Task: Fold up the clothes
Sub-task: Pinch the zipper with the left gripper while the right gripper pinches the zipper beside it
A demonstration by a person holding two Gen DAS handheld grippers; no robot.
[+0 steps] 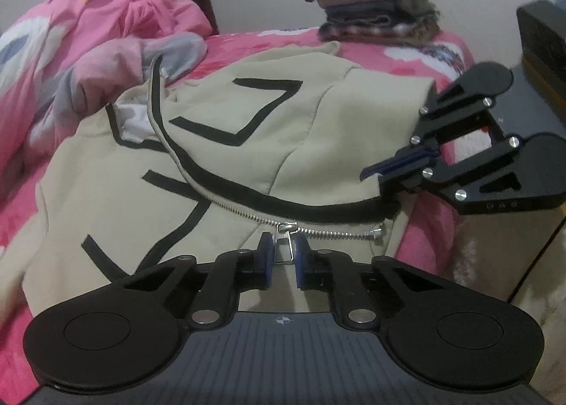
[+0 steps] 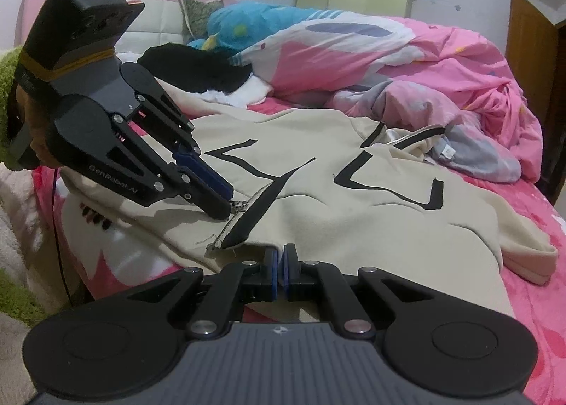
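A beige zip jacket (image 1: 219,157) with black line trim lies spread on the pink bed; it also shows in the right wrist view (image 2: 353,199). My left gripper (image 1: 283,256) has its blue pads on either side of the metal zipper pull (image 1: 284,245), with a narrow gap between them; from the right wrist view its fingertips (image 2: 226,206) sit at the zipper slider. My right gripper (image 2: 280,256) is shut on the jacket's bottom hem by the zipper's end; in the left wrist view it (image 1: 378,175) pinches the hem edge.
A pink quilt (image 2: 406,61) is bunched behind the jacket. A stack of folded clothes (image 1: 371,8) stands at the bed's far end. A black garment (image 2: 198,68) and a blue plush toy (image 2: 247,26) lie near the headboard. A dark cabinet (image 1: 544,51) stands beside the bed.
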